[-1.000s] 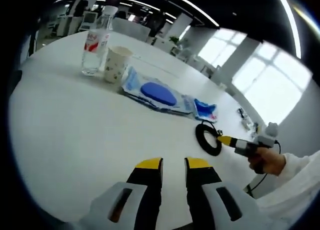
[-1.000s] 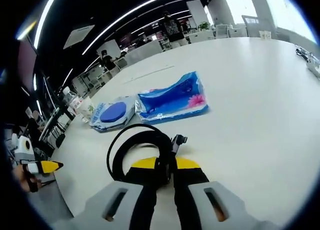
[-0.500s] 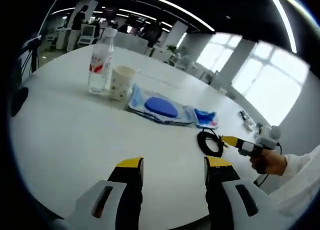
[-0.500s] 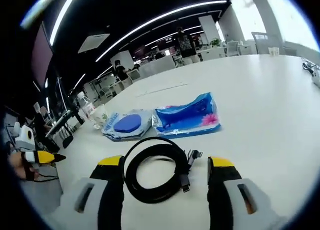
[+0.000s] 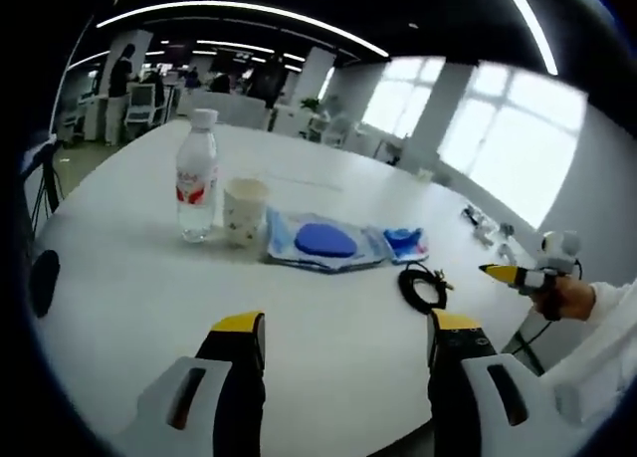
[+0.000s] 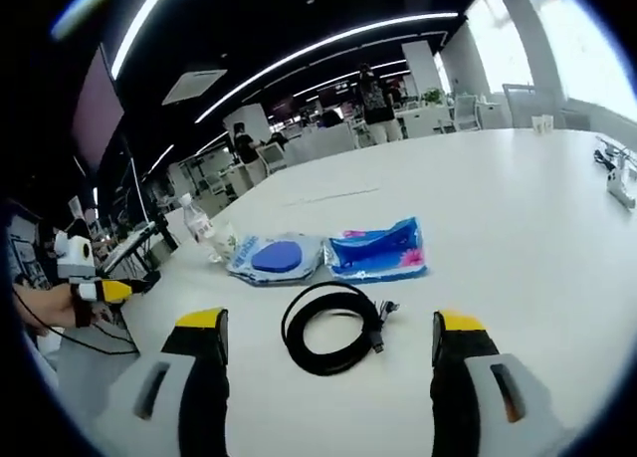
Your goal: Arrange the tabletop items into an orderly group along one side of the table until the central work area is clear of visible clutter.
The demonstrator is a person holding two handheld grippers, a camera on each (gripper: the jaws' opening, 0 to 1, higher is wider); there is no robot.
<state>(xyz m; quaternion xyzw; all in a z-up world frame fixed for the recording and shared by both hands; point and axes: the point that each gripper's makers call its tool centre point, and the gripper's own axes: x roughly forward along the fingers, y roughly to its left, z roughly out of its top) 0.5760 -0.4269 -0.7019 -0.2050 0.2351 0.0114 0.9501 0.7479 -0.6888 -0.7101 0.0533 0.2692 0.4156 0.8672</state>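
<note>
White office surface point(image 6: 518, 228): the coiled cable point(image 6: 333, 328) lies straight ahead of the right gripper point(image 6: 333, 342), probably nearer it than the left gripper point(image 5: 343, 338); both jaws apart, empty.

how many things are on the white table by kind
clear plastic water bottle with red label: 1
patterned white paper cup: 1
wet-wipe pack with blue oval lid: 1
blue plastic tissue pack: 1
coiled black cable: 1
total: 5, not counting small items near the far edge of the white table, too small to tell
</note>
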